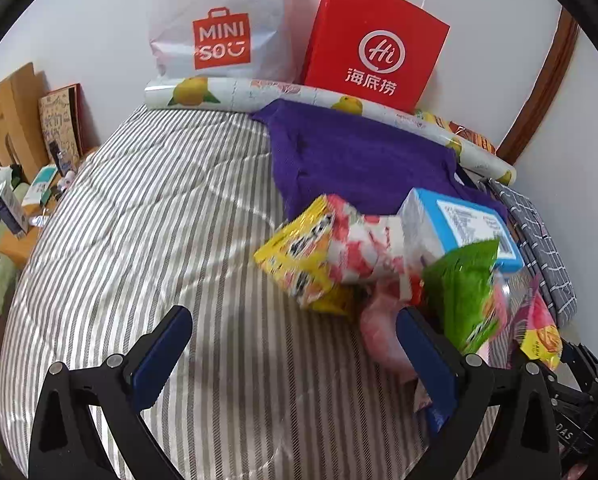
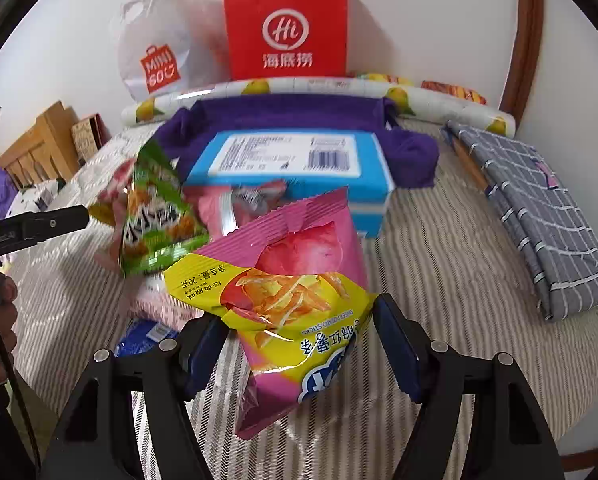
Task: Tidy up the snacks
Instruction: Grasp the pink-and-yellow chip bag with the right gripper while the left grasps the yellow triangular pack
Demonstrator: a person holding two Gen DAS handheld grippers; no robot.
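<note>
I have the pink and yellow sweet potato stick packet (image 2: 295, 300) sitting right between the fingers of my right gripper (image 2: 303, 344), its long axis running from near to far along the line the gripper points, so the fingers flank its two long sides; the left pad looks to be touching the packet's edge while the right pad stands a little off it, so I read the gripper as half closed around the packet without a firm pinch yet. The packet lies on the striped bed (image 2: 439, 248) at the near end of the snack heap, just in front of the blue box (image 2: 291, 168) and beside the green snack bag (image 2: 155, 220). My left gripper (image 1: 299, 360) is spread wide with nothing between its fingers, hovering over bare bedding to the left of the heap, with the yellow packet (image 1: 299, 260) just beyond its right finger. The right gripper is clearly the nearer one to this packet, and I judge the coming move needs only a squeeze across the packet's short width
</note>
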